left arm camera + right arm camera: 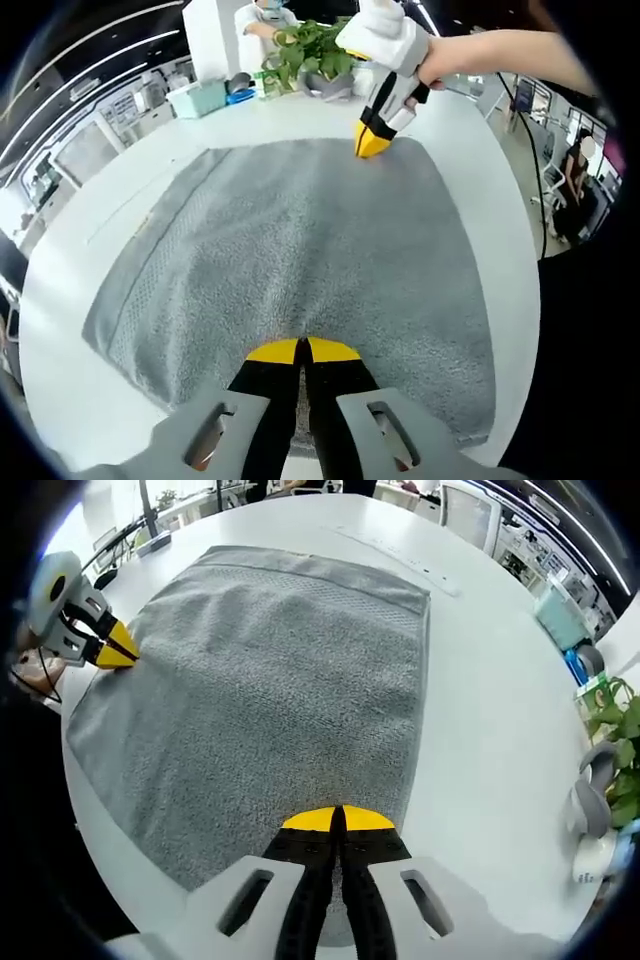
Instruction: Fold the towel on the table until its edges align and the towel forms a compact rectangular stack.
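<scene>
Grey terry towel [300, 240] lies spread flat and unfolded on the white tabletop [90, 370], covering the centre of both views; a woven band runs along its edge at 10 o'clock in the left gripper view and along the far edge at 12 o'clock in the right gripper view [270, 670].

Left gripper [303, 350] rises from 6 o'clock in its own view, its yellow-tipped black jaws pressed together at the near edge of the towel; whether cloth is pinched between them cannot be told. The same gripper appears at 9 o'clock in the right gripper view [122, 645], yellow tips touching the towel's edge.

Right gripper [338, 820] rises from 6 o'clock in its own view, jaws likewise closed at the towel's near edge, with any pinched cloth not discernible. In the left gripper view it enters at 1 o'clock [372, 143], held by a person's hand [440, 65], its yellow tips resting on the far edge of the towel.

Beyond the towel, at 12 o'clock in the left gripper view, stand a green potted plant [315, 50] and a pale teal box [198, 98]. In the right gripper view the plant [615, 715] sits at 3 o'clock.
</scene>
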Demonstrator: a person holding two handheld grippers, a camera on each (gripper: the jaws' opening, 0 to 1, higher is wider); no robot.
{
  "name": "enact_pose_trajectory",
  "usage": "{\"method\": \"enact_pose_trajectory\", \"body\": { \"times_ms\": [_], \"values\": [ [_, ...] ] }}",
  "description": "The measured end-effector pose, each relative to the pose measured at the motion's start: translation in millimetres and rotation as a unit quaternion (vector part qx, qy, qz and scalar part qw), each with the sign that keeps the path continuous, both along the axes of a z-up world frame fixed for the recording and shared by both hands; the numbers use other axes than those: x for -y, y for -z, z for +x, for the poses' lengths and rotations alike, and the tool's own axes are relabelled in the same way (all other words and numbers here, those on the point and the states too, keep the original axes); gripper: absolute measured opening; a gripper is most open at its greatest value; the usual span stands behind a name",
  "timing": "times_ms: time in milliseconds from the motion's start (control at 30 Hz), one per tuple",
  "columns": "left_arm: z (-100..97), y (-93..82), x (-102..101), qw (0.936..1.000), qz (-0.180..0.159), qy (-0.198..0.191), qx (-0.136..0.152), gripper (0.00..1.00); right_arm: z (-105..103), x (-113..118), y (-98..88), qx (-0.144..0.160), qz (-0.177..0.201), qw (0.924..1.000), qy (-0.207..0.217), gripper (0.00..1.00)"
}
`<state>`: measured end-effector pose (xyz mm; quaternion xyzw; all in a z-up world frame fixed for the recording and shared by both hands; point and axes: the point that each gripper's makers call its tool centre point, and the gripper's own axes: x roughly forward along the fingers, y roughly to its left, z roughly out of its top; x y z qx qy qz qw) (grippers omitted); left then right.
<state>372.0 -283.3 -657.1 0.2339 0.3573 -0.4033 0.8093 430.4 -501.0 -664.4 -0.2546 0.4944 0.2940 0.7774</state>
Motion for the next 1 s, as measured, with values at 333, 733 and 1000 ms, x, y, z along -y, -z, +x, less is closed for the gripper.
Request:
{"method": "enact_pose_trajectory", "body": {
  "times_ms": [333, 733, 1000],
  "values": [
    [1.3, 0.2, -4, 0.9998, -0.009, -0.012, -0.013, 0.02, -15, 0, -0.7, 0.007, 0.026, 0.9993, 0.027, 0.0],
    [3.8, -0.1, -8, 0.9998, -0.011, -0.01, -0.01, 0.02, -25, -4, -1.0, 0.016, 0.037, 0.9984, 0.039, 0.0],
    [5.5, 0.0, -12, 0.9999, -0.009, -0.006, -0.005, 0.02, -30, -3, -2.0, 0.029, 0.08, 0.9937, 0.072, 0.0]
  ]
}}
